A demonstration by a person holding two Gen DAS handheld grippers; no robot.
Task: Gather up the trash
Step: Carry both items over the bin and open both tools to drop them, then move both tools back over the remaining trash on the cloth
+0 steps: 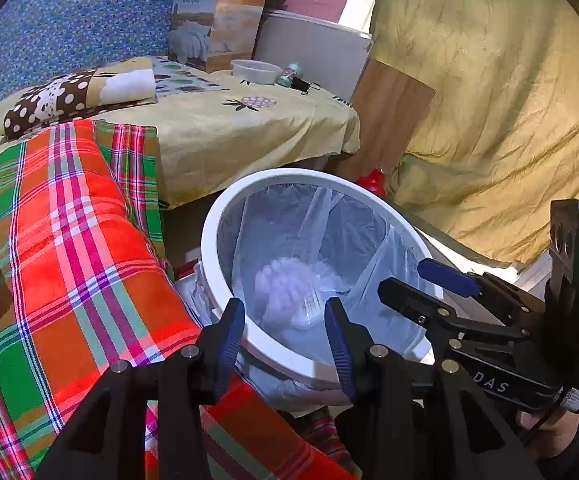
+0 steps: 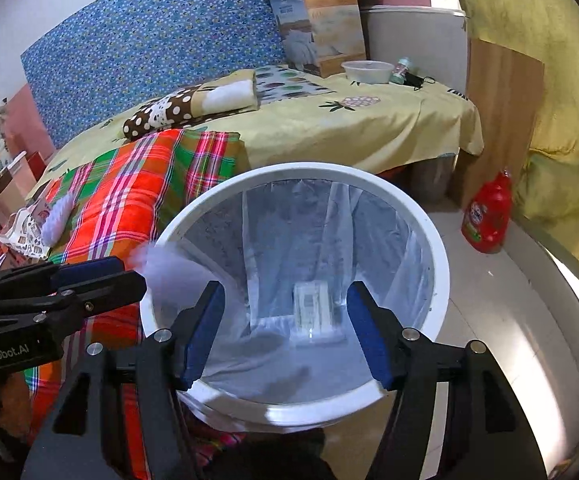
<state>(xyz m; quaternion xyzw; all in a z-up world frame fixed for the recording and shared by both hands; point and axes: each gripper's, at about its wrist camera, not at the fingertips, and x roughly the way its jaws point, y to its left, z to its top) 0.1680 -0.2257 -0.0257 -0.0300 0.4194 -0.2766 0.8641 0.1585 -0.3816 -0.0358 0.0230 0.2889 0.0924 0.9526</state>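
A white round bin (image 1: 209, 240) (image 2: 437, 280) with a clear liner stands beside the bed, under both grippers. My left gripper (image 1: 285, 344) is open over the bin's near rim. A blurred white crumpled piece of trash (image 1: 289, 292) shows below its pads, apart from them, inside the liner. In the right wrist view that white trash (image 2: 165, 264) is a smear just off the tips of the left gripper (image 2: 129, 272). My right gripper (image 2: 287, 336) (image 1: 403, 278) stands wide open over the bin with nothing between its fingers. A flat white packet (image 2: 313, 308) lies on the liner's bottom.
A red-green plaid blanket (image 1: 89, 240) (image 2: 137, 184) lies on the bed left of the bin. A yellow sheet (image 2: 349, 128), a spotted pillow, a carton, a plastic bowl (image 2: 367, 70) and a small bottle are farther back. A red detergent bottle (image 2: 487, 216) stands on the floor at right.
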